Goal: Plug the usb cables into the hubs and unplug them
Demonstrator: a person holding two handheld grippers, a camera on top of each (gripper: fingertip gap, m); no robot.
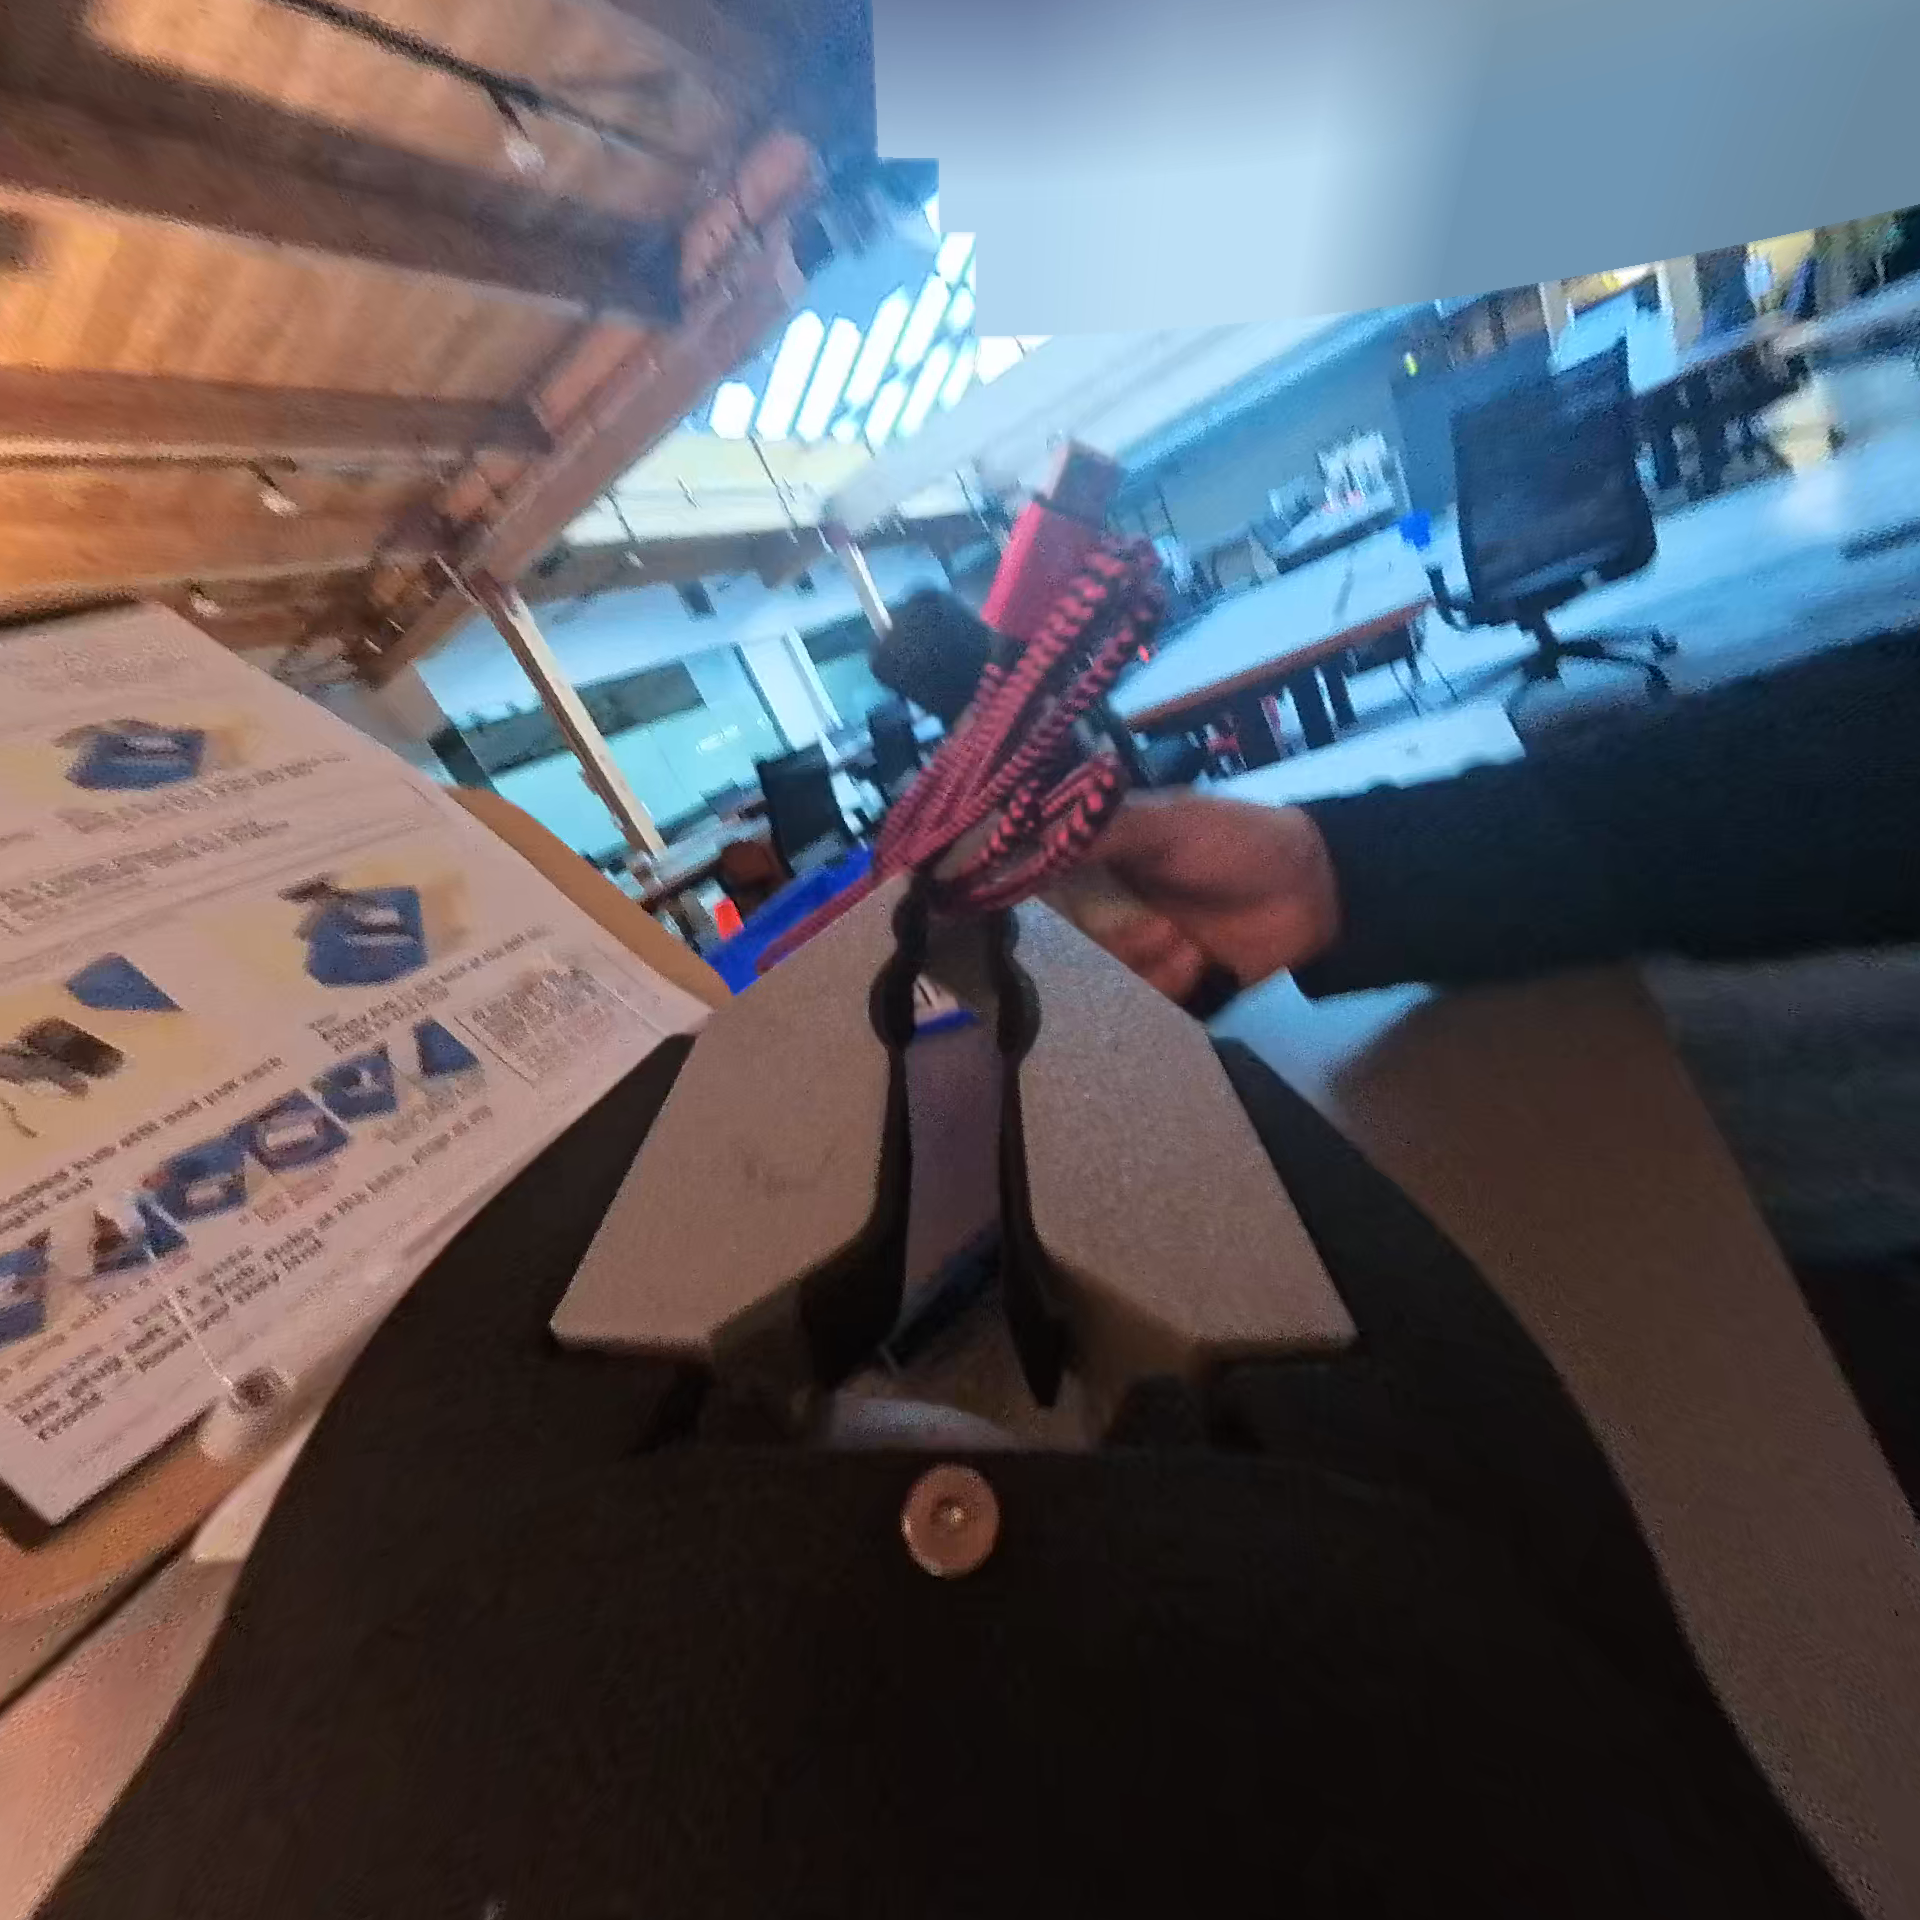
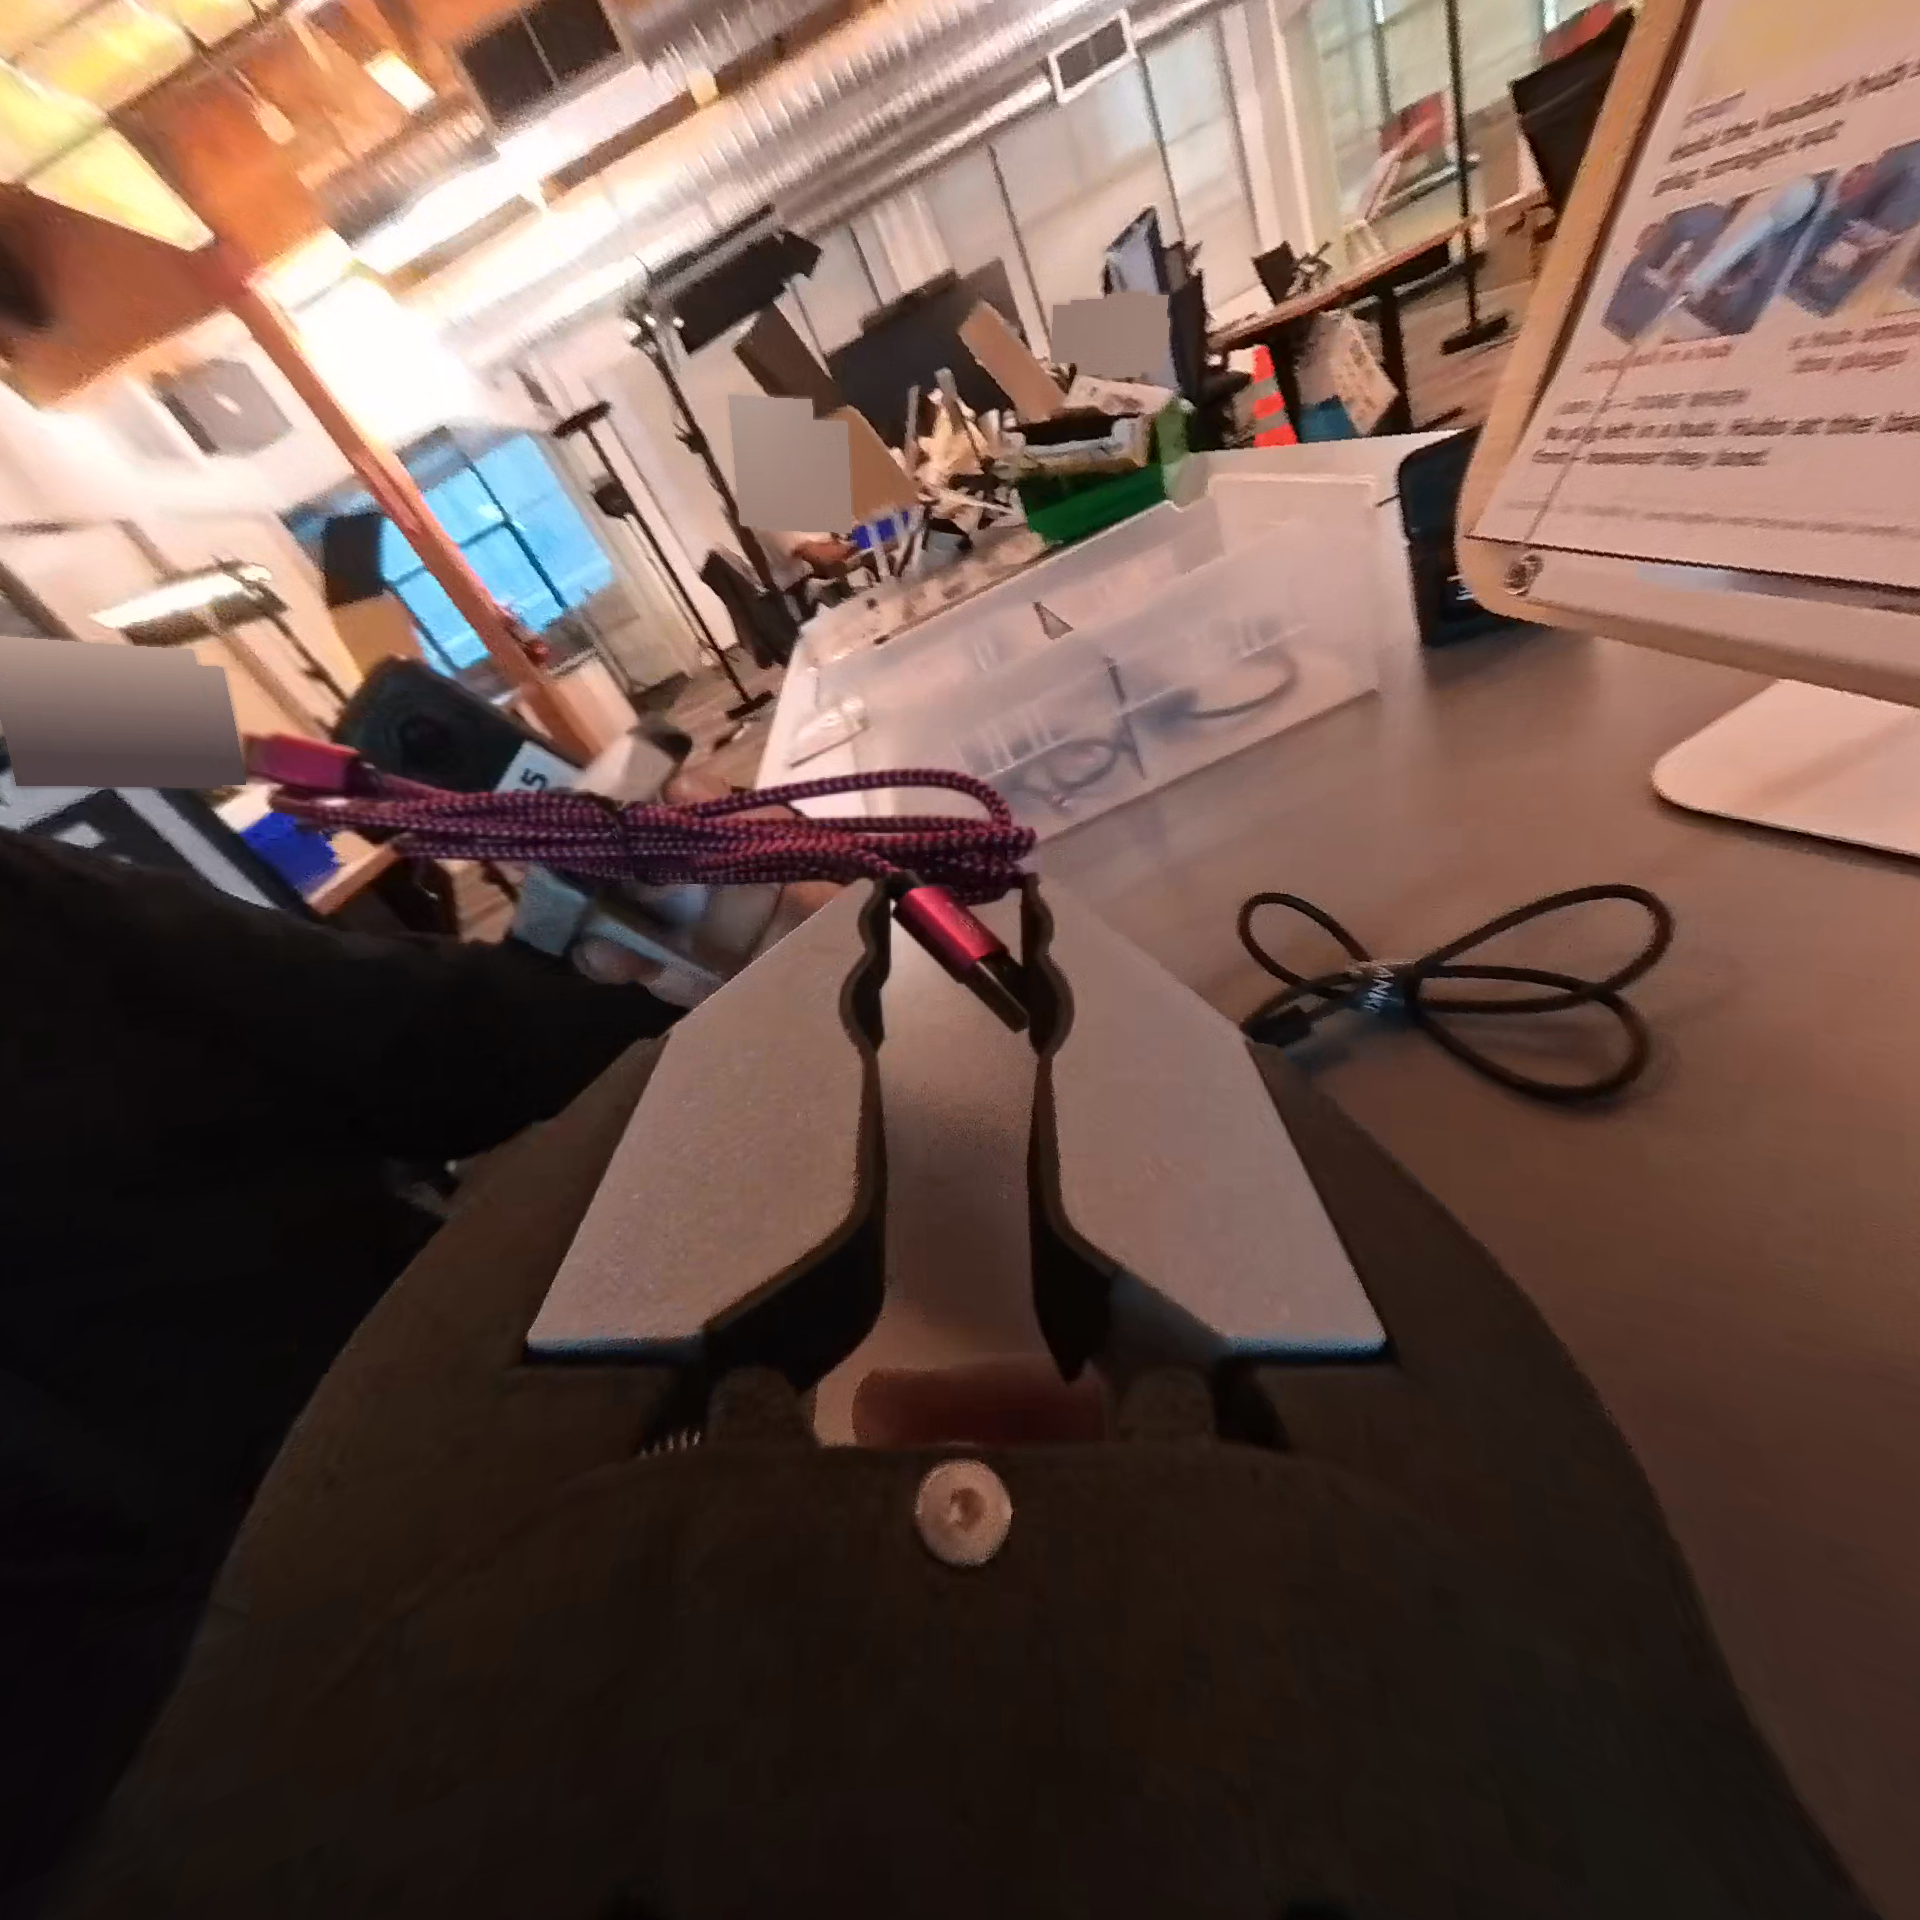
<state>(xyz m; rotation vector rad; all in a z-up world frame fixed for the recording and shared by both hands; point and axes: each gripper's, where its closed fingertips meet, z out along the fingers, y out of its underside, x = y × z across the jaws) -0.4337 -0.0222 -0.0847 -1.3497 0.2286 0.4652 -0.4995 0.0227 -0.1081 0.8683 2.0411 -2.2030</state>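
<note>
A grey table [image 2: 1558, 1195] holds a coiled black cable [image 2: 1455, 997] lying flat near its middle. Behind the cable sits a clear plastic bin [image 2: 1195, 613]. At the right stands a white stand base [image 2: 1808, 769] supporting an instruction sheet [image 2: 1766, 312]. A small dark box [image 2: 1439, 561] sits beside the bin.

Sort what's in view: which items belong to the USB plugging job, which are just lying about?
Job:
- red braided cable, bundled, held across both grippers
- its USB plug, at the right gripper
- left gripper, closed on the bundle
- black cable, coiled on the table

Lying about:
- clear bin
- instruction sheet
- green box
</note>
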